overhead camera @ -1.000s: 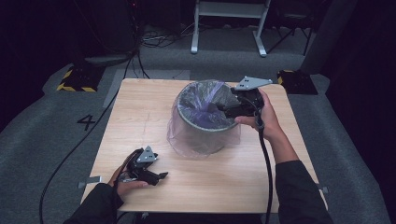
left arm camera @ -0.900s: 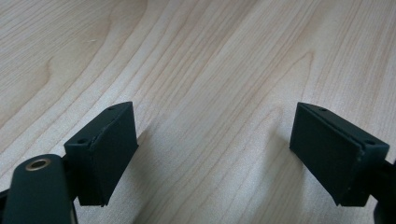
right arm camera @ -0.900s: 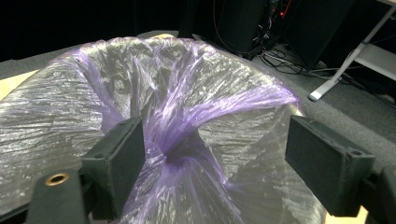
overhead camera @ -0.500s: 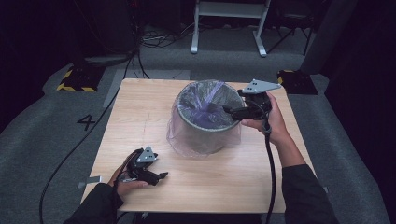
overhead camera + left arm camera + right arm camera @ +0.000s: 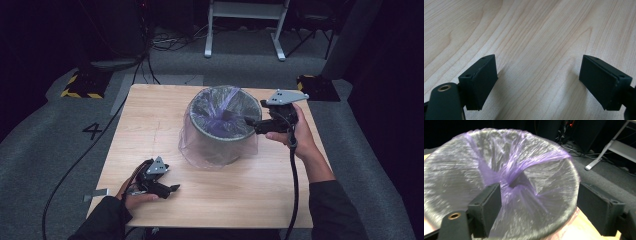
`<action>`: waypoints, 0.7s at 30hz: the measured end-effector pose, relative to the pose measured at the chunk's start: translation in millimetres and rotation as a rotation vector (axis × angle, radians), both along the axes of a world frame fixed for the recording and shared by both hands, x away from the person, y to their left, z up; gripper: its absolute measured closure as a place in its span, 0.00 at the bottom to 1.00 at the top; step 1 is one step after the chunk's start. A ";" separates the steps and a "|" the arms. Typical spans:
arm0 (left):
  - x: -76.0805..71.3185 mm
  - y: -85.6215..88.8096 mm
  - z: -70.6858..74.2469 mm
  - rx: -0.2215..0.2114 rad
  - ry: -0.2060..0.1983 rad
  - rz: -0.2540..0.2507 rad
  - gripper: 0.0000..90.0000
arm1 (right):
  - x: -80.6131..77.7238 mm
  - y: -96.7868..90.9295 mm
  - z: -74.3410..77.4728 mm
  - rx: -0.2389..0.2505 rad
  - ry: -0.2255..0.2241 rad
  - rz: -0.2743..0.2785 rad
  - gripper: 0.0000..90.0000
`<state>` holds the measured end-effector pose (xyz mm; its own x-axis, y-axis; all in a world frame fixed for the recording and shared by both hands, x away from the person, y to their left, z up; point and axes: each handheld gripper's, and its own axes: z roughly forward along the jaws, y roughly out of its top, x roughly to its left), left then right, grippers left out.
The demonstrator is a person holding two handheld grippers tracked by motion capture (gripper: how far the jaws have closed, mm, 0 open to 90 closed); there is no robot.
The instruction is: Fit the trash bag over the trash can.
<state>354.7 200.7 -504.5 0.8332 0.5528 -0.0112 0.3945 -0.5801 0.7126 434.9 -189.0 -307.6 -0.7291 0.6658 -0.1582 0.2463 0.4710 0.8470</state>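
A round grey mesh waste bin (image 5: 223, 127) stands on the far middle of the pale wooden table (image 5: 150, 115), lined with a thin translucent purple plastic bag (image 5: 524, 170). The bag's mouth is folded over the rim all round, and its skirt hangs down the outside wall to the tabletop. Inside, the film is twisted into a loose funnel rather than lying flat against the walls.

The right gripper (image 5: 250, 121) hovers at the bin's right rim, pointing in over the opening; its jaws stand wide apart with nothing between them, the bag's film lying beyond them. The left gripper (image 5: 172, 188) rests on the near left of the table, well apart from the bin, its jaws also spread with only bare wood between.

Judging from this, the lining is largely done: the bag is over the rim. What seems left is pushing the bunched film down and smoothing it inside.
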 end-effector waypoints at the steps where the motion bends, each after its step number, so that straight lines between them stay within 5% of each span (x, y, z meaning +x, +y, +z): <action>1: 0.0 0.0 0.0 0.000 0.000 0.000 0.16 | -2.4 -0.4 0.2 -0.008 -0.005 0.001 0.22; 21: 0.0 0.0 0.0 0.000 0.000 0.000 0.16 | -24.3 -7.9 -6.1 -0.054 0.001 0.044 0.19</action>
<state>354.7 200.6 -504.5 0.8332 0.5529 -0.0111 0.3945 -0.5801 0.7127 410.6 -196.8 -313.7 -0.7577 0.6237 -0.1919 0.2254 0.5261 0.8200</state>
